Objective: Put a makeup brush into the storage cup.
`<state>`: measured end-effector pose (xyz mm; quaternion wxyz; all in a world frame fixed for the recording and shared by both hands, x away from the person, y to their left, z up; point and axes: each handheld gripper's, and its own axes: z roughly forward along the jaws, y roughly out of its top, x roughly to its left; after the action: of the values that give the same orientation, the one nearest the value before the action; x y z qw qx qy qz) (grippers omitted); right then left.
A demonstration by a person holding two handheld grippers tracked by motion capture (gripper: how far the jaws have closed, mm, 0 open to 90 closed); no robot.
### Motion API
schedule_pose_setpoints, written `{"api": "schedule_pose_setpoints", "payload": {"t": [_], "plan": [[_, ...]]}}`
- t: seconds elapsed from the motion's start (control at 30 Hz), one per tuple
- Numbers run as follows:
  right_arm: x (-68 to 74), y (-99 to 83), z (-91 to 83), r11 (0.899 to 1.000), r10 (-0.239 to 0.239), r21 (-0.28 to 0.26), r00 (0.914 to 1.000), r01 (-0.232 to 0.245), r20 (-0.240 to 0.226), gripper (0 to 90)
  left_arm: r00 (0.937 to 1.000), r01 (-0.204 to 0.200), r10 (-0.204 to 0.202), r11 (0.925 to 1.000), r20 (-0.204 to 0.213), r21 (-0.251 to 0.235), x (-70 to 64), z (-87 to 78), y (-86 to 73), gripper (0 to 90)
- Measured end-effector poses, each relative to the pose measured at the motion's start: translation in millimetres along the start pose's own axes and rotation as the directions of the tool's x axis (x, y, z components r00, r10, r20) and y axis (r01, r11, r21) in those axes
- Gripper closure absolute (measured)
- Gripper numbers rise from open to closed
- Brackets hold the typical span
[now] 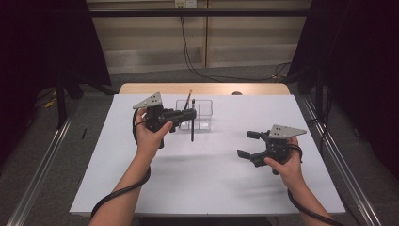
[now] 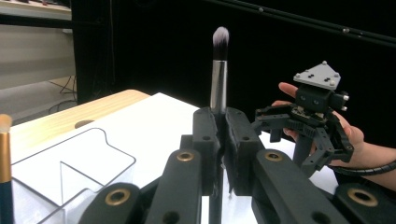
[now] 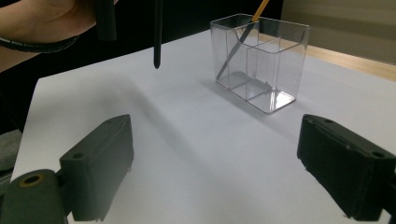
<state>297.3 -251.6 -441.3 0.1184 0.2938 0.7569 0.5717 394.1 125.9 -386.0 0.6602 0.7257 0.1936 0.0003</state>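
**Makeup brush clamped upright, clear organizer waiting**

Nearest the high camera: two forearms over the worktop's (image 1: 207, 183) near edge, each hand on a gripper with a grey three-cornered plate on top.

Left gripper (image 1: 190, 114), up toward the far edge and left of centre, jaws pressed tight on a makeup brush (image 1: 192, 128). Brush upright, bristles on top, dark handle hanging below the jaws and clear of the white surface. Same brush in the left gripper view (image 2: 218, 70): silver ferrule, white-tipped tuft, pinched between the two black jaws.

Just beside it, on the far side, a clear organizer (image 1: 202, 113) with inner dividers, standing near the middle of the far edge. Inside, a second brush (image 1: 188, 99) with a gold-and-dark handle, leaning in one compartment; seen through the clear wall in the right gripper view (image 3: 243, 35).

Right gripper (image 1: 248, 144), near the right edge, about midway between near and far, jaws spread wide, nothing between them, well apart from the organizer.

No brand, label or legible writing anywhere on brushes, organizer or grippers.
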Motion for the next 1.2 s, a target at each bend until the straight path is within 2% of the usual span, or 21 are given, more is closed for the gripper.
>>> {"api": "schedule_pose_setpoints", "payload": {"t": [0.27,0.4,0.53,0.83,1.03,1.2], "plan": [[-1.4,-1.9,-5.2,1.000,0.003,-0.005,0.9999,-0.003,0.015,6.5,0.9998,-0.002,0.002,0.9999,-0.021,-0.017,4.6,-3.6,4.1,84.0],[-1.4,-2.6,-7.0,1.000,-0.005,-0.005,1.0000,0.005,0.008,4.7,0.9994,-0.001,0.000,0.9998,-0.036,-0.019,7.6,-5.8,5.4,84.0],[-1.6,-3.0,-10.1,1.000,-0.004,-0.005,0.9996,0.004,0.027,3.7,0.9991,-0.004,0.003,0.9997,-0.043,-0.023,9.7,-6.6,6.2,84.0],[-2.5,-6.3,-18.0,1.000,-0.004,0.001,0.9983,0.004,0.059,2.8,0.9979,-0.018,0.016,0.9994,-0.062,-0.028,13.6,-6.3,12.5,84.0],[-1.8,-9.0,-23.1,1.000,-0.005,0.000,0.9979,0.005,0.065,2.4,0.9960,-0.026,0.024,0.9994,-0.086,-0.023,17.4,-8.3,17.8,84.0],[-1.0,-10.2,-27.2,1.000,-0.008,0.004,0.9978,0.007,0.066,2.5,0.9954,-0.028,0.024,0.9989,-0.092,-0.038,20.0,-9.3,22.1,84.0]]}}
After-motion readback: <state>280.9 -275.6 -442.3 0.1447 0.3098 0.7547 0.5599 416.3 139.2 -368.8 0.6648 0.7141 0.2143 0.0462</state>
